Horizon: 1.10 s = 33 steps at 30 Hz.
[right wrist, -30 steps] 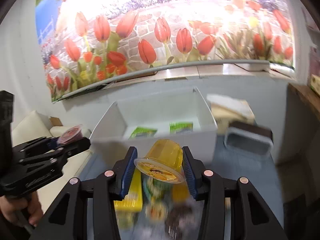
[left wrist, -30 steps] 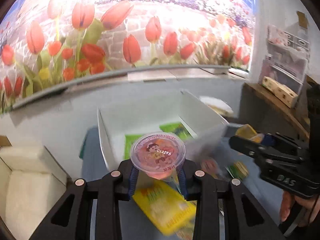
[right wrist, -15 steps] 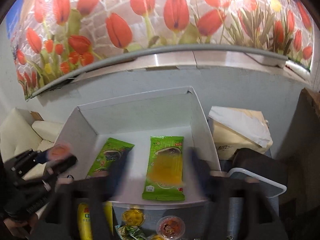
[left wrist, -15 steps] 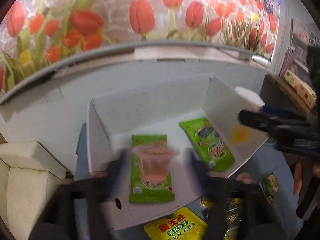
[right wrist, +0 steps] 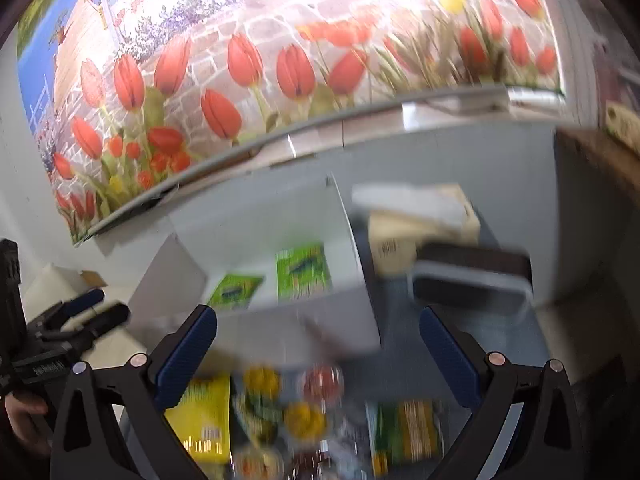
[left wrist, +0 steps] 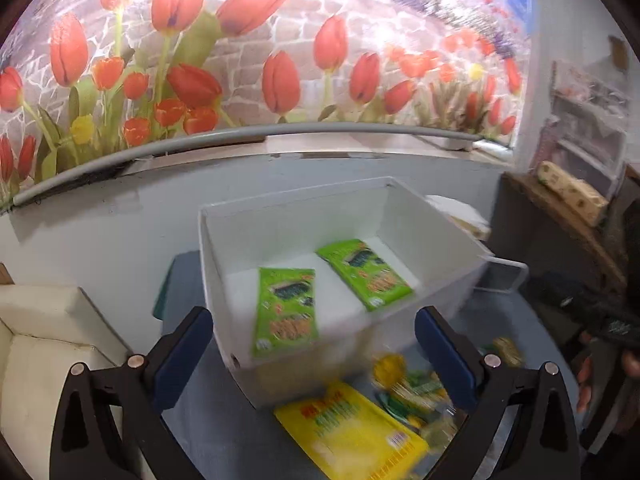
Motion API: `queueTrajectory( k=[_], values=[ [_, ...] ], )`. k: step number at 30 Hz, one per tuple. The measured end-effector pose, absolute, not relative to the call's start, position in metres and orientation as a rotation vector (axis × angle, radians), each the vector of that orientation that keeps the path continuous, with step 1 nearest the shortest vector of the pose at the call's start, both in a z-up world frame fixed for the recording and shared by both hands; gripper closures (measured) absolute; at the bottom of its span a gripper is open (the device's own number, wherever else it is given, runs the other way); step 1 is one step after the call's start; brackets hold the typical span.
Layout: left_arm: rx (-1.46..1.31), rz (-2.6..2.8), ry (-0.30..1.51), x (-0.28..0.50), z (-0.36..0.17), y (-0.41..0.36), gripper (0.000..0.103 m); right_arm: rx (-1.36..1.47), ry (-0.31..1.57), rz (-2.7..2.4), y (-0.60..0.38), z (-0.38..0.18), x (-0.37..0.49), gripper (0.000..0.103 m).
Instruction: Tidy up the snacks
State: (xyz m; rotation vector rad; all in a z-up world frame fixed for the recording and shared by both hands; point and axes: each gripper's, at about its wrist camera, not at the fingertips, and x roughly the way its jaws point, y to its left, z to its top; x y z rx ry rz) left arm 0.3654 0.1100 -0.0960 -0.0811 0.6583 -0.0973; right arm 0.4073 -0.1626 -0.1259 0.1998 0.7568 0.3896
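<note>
Both the left gripper (left wrist: 314, 354) and right gripper (right wrist: 318, 354) gape empty; next, center over one loose snack cup (right wrist: 323, 385) near the white box (left wrist: 436, 220) before closing

Your right-wrist view's motion-blurred: loose snacks (right wrist: 304, 412) below the white box (right wrist: 280, 332) can't be ID'd.

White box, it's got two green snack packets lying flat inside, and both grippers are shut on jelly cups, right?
Not quite. Both views show the left gripper and right gripper open and empty. The white box does hold two green packets lying flat.
</note>
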Motion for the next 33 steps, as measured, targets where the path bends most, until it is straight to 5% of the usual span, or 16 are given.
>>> queueTrajectory(
  k=[15,30,31,33],
  values=[
    [-0.094,-0.122,0.706,0.2,-0.148,0.049,0.0,0.087,0.868,0.43,-0.147,-0.179,0.378,0.0],
    [-0.118,-0.084,0.766,0.198,-0.162,0.054,0.0,-0.015,0.978,0.382,-0.102,-0.217,0.452,0.0],
    [-0.12,-0.085,0.772,0.2,-0.163,0.054,0.0,-0.033,0.978,0.389,-0.1,-0.22,0.454,0.003],
    [-0.129,-0.087,0.782,0.206,-0.167,0.053,0.0,-0.057,0.987,0.384,-0.095,-0.224,0.457,0.024]
  ],
)
